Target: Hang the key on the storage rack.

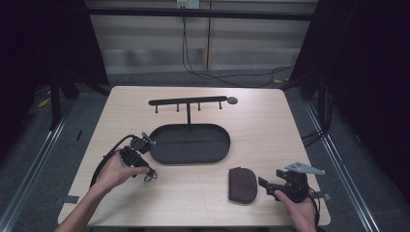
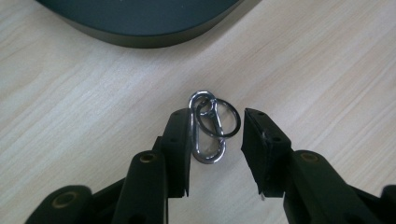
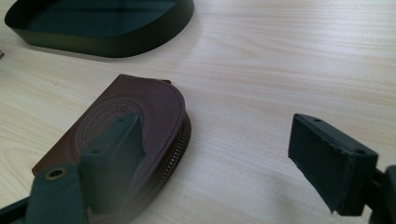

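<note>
A silver carabiner [image 2: 205, 140] with a dark key ring [image 2: 232, 122] looped through it lies flat on the wooden table. My left gripper [image 2: 217, 116] points down at it with a jaw on either side; the left pad is at the clip's edge and the right pad stands apart from the ring. In the high view this gripper [image 1: 146, 173] and the carabiner [image 1: 152, 177] are just left of the black oval tray [image 1: 188, 159]. A brown leather pouch [image 1: 241, 184] lies at the front right. My right gripper [image 3: 217, 123] stands wide open beside the pouch [image 3: 140, 107], holding nothing.
A black rack with several hooks [image 1: 187, 102] rises behind the tray, whose rim shows in both gripper views [image 2: 140, 37] [image 3: 116, 46]. Bare tabletop [image 1: 261, 125] stretches to the right of the tray. Dark curtains flank the table and cables run on the floor behind.
</note>
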A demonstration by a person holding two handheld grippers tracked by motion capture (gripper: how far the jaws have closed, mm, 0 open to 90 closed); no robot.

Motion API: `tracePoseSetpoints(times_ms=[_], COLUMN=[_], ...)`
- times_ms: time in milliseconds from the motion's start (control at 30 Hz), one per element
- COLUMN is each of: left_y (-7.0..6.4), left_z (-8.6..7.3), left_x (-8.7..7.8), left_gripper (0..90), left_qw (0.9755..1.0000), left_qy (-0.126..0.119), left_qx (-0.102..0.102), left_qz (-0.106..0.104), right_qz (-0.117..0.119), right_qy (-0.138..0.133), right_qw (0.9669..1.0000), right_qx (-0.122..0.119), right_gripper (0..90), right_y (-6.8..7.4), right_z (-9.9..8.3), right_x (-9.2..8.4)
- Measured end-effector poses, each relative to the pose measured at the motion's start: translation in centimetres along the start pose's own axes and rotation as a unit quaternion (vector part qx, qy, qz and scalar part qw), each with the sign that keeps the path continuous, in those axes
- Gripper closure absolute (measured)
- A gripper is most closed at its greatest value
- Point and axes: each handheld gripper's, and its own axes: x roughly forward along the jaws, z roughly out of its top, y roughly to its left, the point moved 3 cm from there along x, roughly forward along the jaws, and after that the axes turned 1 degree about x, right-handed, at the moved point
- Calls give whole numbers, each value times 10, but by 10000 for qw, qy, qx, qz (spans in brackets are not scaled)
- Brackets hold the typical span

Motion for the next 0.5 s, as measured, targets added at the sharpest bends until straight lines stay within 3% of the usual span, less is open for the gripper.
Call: tracePoseSetpoints(times_ms=[500], left_y=[0], left_z=[7], left_x=[17], left_gripper=[665], left_qw=[9994], left_qy=[349], left_qx=[6], left_qz=[16], right_qz=[33], right_qy=[21], right_qw=[10000], right_qx=[-11], right_gripper=[177], right_y=[0], right_z=[0], right_x=[0])
